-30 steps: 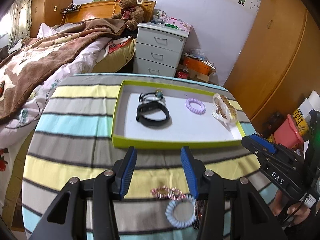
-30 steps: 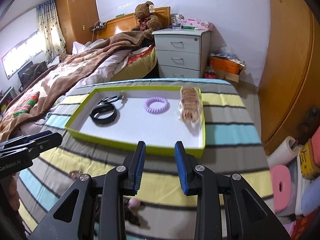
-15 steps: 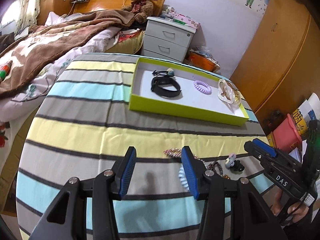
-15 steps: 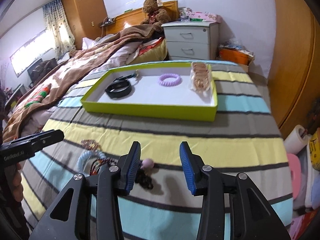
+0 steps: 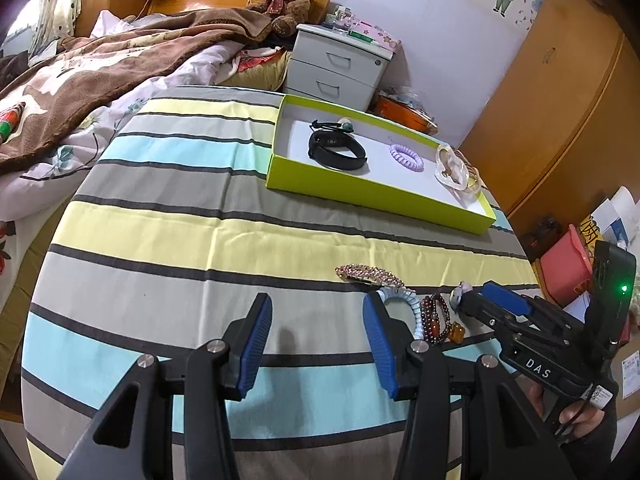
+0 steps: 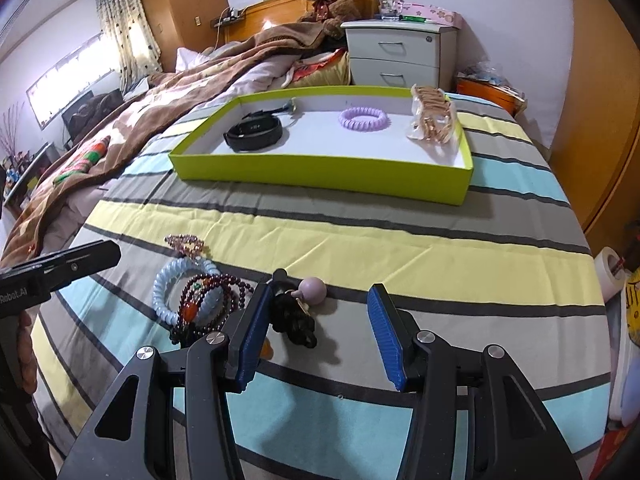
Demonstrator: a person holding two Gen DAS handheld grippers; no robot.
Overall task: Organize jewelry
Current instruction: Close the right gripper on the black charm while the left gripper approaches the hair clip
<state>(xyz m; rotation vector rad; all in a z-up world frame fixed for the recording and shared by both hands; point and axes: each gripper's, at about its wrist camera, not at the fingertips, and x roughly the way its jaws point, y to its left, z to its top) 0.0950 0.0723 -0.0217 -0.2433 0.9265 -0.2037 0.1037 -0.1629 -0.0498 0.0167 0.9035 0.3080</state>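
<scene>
Jewelry (image 6: 200, 300) heaped loose on striped cloth (image 6: 360, 248), short of green tray (image 6: 320, 170); right gripper (image 6: 316, 332) just widened, empty, beside black tie (image 6: 294, 318); left gripper (image 5: 316, 344) spread, empty.

Loose jewelry pile (image 6: 200, 296) on striped cloth; green tray (image 6: 320, 170) part-filled.

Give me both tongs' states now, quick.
Left tongs: open, empty.
Right tongs: open, just widened; black hair tie lies between them, ungripped.
</scene>
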